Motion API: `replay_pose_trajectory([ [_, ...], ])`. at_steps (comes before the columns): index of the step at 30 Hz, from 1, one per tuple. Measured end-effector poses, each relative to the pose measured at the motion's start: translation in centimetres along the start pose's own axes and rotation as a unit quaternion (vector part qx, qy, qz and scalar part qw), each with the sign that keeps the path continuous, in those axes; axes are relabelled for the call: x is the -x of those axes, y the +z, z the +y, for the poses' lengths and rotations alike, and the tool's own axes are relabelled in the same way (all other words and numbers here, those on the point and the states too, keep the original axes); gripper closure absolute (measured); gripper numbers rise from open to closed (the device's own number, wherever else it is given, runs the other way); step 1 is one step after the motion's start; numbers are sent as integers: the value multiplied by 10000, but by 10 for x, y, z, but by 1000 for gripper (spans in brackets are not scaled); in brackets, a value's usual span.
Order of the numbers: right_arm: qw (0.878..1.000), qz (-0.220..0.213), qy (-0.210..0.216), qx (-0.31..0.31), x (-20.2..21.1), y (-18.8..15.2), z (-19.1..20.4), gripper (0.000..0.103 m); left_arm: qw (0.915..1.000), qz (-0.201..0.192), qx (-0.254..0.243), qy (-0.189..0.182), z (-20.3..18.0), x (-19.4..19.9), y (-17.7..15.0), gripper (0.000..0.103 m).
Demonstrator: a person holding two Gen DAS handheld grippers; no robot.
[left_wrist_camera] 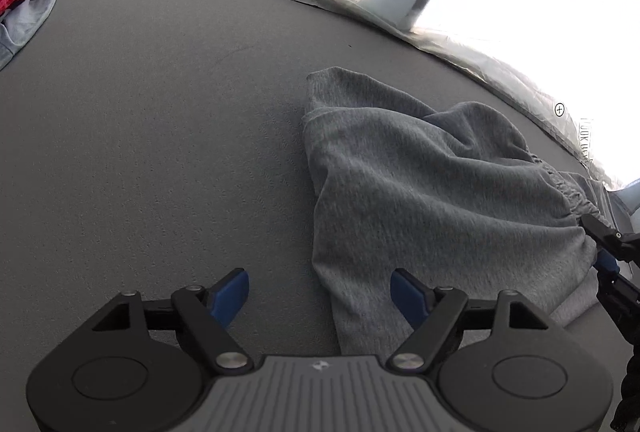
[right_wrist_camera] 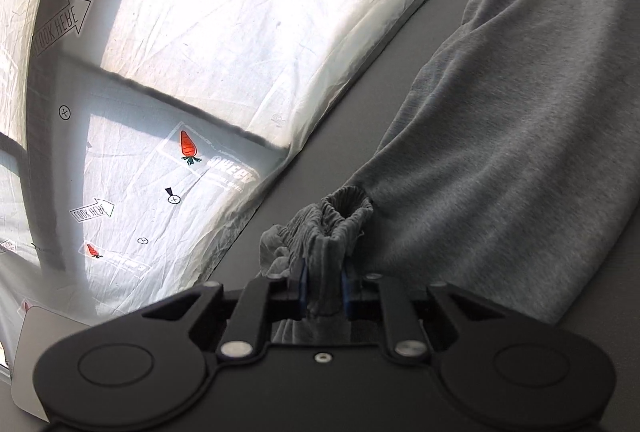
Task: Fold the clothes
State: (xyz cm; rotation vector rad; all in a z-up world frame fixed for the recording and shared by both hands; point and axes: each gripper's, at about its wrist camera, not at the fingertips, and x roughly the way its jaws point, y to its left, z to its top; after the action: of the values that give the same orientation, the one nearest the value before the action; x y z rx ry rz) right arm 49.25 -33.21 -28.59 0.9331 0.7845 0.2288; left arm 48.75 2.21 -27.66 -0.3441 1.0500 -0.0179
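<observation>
Your left gripper (left_wrist_camera: 319,296) has black linkage arms, blue pads, silver pivot screws and a grey ribbed base. Your right gripper (right_wrist_camera: 322,290) matches it, but its base is plain black with one small centre screw.

Rumpled grey sweatpants (left_wrist_camera: 432,192) lie on the dark table (left_wrist_camera: 160,152), their gathered waistband (right_wrist_camera: 340,216) bunched up.

soft grey knit garment (left_wrist_camera: 420,184), matt grey felt-like table (left_wrist_camera: 160,132), crinkled translucent plastic sheet (right_wrist_camera: 240,44)
</observation>
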Motion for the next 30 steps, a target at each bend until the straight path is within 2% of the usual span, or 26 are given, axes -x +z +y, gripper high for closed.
replay_pose_trajectory([
  [3, 9987, 93, -510, -10, -7, -1, -17, 87, 9999, 47, -82, 79, -6, -4, 0, 24],
  [4, 9984, 112, -559, -31, -7, -2, -21, 87, 9998, 74, -132, 103, -9, -5, -1, 24],
  [6, 9989, 79, -450, -48, -3, -2, -22, 87, 9995, 126, -249, 156, -15, -8, -3, 24],
  [10, 9992, -294, 64, 261, 20, 10, -7, 87, 9982, 164, -505, 284, -24, -12, -12, 24],
  [12, 9986, -189, -214, 442, 19, 14, -10, 86, 9968, 148, -682, 380, -28, -13, -15, 24],
  [15, 9925, 197, -989, 686, 8, 9, -27, 85, 9954, 227, -790, 483, -32, -17, -13, 22],
  [18, 9964, 157, -809, 199, 13, 6, -43, 82, 9949, 439, -746, 524, -32, -19, -5, 22],
  [20, 9965, 167, -801, 162, 14, 8, -44, 79, 9950, 522, -675, 511, -31, -21, 2, 22],
  [24, 9962, 84, -823, 260, 16, 17, -36, 75, 9939, 623, -658, 626, -34, -25, 14, 22],
  [25, 9959, 41, -851, 317, 17, 19, -34, 69, 9936, 610, -690, 653, -35, -25, 17, 22],
  [26, 9951, 7, -904, 405, 18, 22, -31, 65, 9933, 600, -722, 677, -36, -26, 20, 22],
  [30, 9888, -82, -1122, 977, 11, 33, -16, 62, 9917, 606, -803, 800, -39, -35, 35, 22],
])
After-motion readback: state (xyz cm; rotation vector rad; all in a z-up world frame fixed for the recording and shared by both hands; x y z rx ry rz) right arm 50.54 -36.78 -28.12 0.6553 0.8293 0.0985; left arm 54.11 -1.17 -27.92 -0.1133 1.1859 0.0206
